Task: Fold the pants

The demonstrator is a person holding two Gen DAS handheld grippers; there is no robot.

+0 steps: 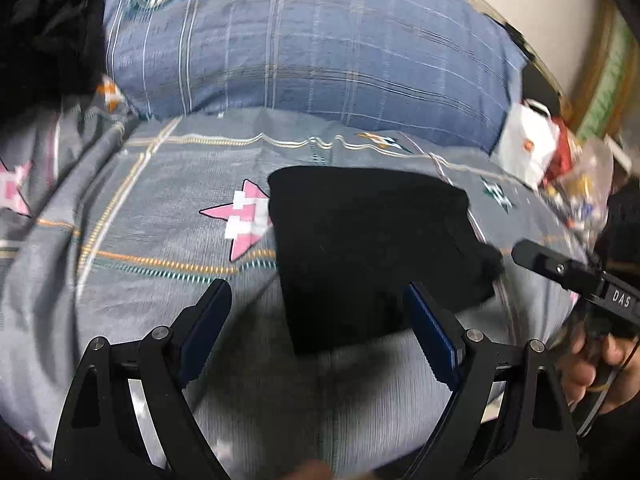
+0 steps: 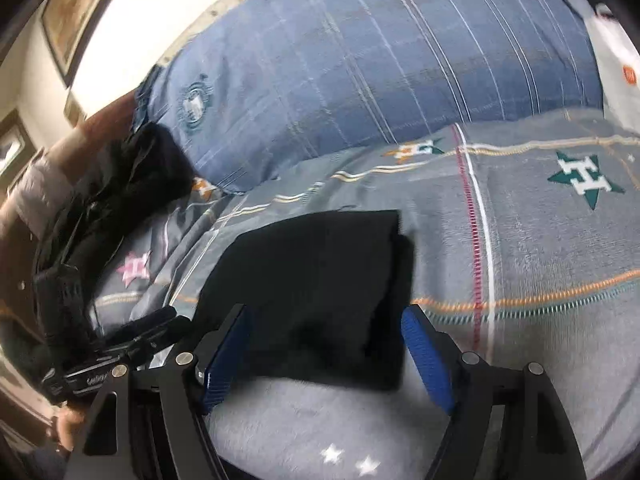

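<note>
The black pants (image 1: 360,248) lay folded into a compact rectangle on the bed's grey star-patterned sheet (image 1: 160,208), just in front of a large blue plaid pillow (image 1: 304,44). The left hand-held gripper (image 1: 318,300) hung above the near edge of the pants with its blue-padded jaws spread apart and nothing between them. The right hand-held gripper (image 2: 326,322) was likewise spread wide over the near edge of the bundle (image 2: 316,284), its pads clear of the cloth. Another dark garment (image 2: 132,184) sat heaped at the left end of the pillow. A white bag (image 1: 528,144) and some clutter lay at the bed's right edge.
</note>
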